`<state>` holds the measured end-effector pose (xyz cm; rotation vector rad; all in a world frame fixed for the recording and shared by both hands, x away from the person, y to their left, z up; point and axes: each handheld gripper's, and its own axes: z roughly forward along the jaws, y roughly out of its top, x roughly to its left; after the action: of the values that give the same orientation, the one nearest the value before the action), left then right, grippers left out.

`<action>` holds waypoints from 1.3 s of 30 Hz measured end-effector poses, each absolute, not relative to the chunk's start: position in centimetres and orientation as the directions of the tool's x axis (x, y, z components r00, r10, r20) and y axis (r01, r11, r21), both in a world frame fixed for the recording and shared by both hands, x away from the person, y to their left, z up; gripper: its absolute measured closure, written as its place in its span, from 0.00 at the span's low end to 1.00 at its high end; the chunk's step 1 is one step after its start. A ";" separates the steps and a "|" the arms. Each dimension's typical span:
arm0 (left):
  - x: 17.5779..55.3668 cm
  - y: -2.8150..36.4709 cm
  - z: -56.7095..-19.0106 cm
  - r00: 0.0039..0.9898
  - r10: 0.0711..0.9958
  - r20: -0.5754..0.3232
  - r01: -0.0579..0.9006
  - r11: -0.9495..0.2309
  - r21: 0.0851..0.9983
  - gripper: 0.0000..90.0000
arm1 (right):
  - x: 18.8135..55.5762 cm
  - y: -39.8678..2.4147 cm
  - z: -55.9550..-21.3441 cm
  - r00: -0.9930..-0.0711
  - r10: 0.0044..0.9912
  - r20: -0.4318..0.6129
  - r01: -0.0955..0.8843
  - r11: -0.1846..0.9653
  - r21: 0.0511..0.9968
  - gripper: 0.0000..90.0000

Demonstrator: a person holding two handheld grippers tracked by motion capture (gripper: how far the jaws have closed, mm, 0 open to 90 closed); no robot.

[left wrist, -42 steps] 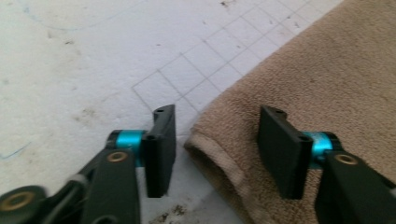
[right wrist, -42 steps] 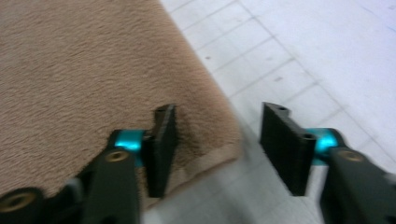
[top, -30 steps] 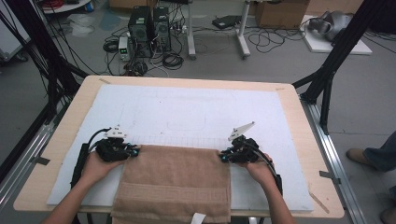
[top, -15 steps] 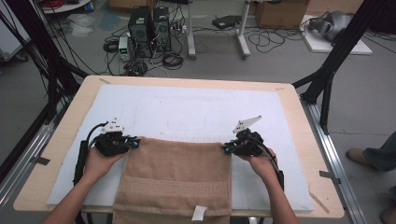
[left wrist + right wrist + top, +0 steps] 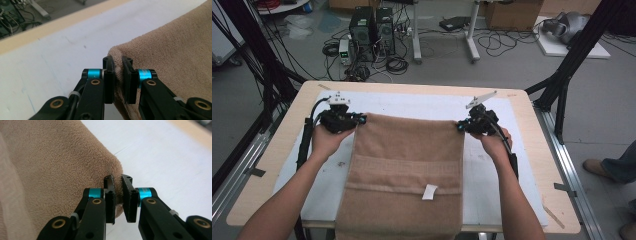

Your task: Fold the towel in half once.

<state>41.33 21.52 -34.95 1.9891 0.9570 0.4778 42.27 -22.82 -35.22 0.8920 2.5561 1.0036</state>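
The counter [image 5: 532,120] is the broad stage, a pale wooden top with a white mat [image 5: 422,105] laid over most of it so the cloth has a clean, flat bed to be spread on. Across the middle of that mat lies the brown towel [image 5: 407,170], its far edge stretched straight between the two hands and its near end hanging off the counter's front edge; a small white label [image 5: 429,192] sits on the band near the bottom. That taut far edge is the point of the hold: one corner in each hand keeps the cloth square and lets it be drawn flat or carried over for a fold, which I judge is the job here. Both forearms reach in from the bottom, spread wide, wrists level, hands well apart at matching height. The left gripper [image 5: 343,120] points inward at the far-left corner; in its own view the fingers [image 5: 109,80] are nearly together, clamped on the towel [image 5: 175,57] corner bunched up between them. The right gripper [image 5: 476,123] mirrors it at the far-right corner, and its fingers [image 5: 109,201] are likewise almost closed, pinching a fold of the plush towel [image 5: 55,170] above the white mat [image 5: 162,155]
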 end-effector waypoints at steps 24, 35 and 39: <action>43.3 24.1 -34.6 0.594 0.802 -0.058 0.447 -0.269 0.853 0.58 | 44.7 -22.7 -32.9 -0.724 0.689 -0.040 0.464 0.529 0.711 0.53; 39.6 22.6 -39.8 0.669 0.742 -0.042 0.452 -0.361 0.816 0.60 | 41.3 -22.4 -38.7 -0.769 0.639 0.022 0.482 0.557 0.676 0.61; 39.1 22.3 -41.5 0.669 0.741 -0.061 0.475 -0.363 0.802 0.61 | 40.8 -22.1 -40.4 -0.777 0.628 0.038 0.486 0.561 0.670 0.69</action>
<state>39.10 22.26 -41.53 2.0294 0.9395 0.3945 40.76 -22.11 -40.44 0.9369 2.5896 1.0165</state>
